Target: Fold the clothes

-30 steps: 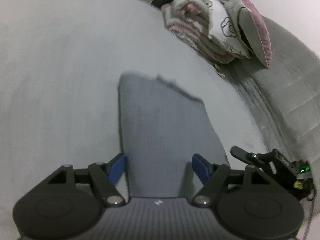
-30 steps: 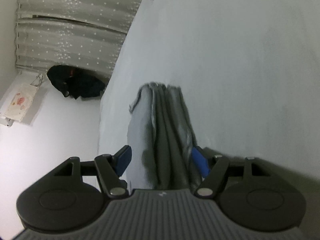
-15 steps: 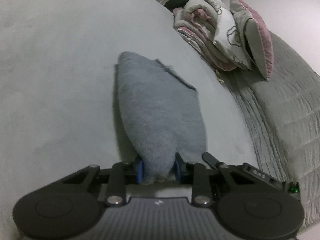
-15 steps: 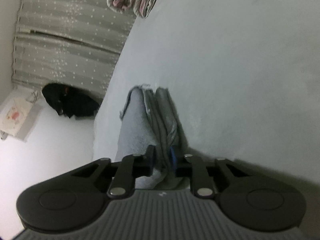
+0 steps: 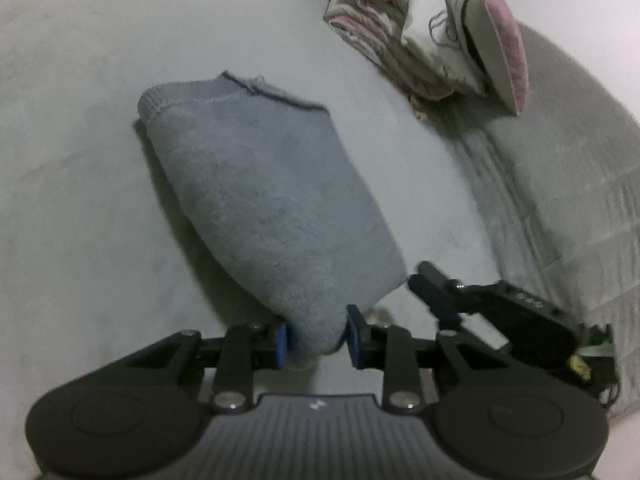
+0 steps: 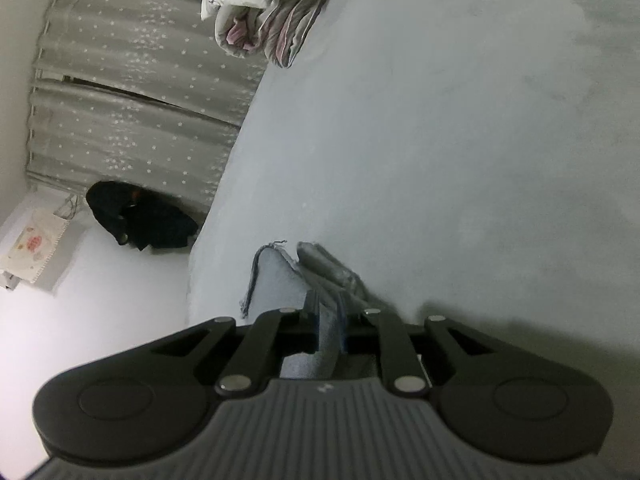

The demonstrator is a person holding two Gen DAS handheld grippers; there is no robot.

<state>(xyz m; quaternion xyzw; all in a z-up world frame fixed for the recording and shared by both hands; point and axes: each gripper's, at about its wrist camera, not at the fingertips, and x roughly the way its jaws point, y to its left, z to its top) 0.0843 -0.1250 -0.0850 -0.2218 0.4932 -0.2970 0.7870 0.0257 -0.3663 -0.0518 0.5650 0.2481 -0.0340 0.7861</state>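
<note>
Left gripper [image 5: 314,342] is clamped on the near end of the grey garment [image 5: 264,204], fabric bunched between the blue pads [image 5: 281,345], and its jaws are opening slightly with the cloth between them. The garment runs from the jaws toward 11 o'clock in the left wrist view, near end lifted, far hemmed end resting on the bed surface [image 5: 80,152] (pale grey, slightly fuzzy sheet, mostly bare). Right gripper [image 6: 329,326] is pinched narrow on another part of the same garment [image 6: 276,280], a thin fold of cloth running back between the jaws; in the left wrist view its black body [image 5: 492,312] sits at 4 o'clock, just beside the garment's near corner. Room: rolled bedding and a pink-edged pillow [image 5: 436,28] piled at 1 o'clock on the far side of the bed, a grey quilted cover [image 5: 576,184] at 3 o'clock. In the right wrist view a grey star-print curtain [image 6: 132,92] hangs at 10 o'clock, with a dark heap [image 6: 140,216] on the white floor [image 6: 100,320] at its foot, and a printed bag [image 6: 32,248] at 9 o'clock.
</note>
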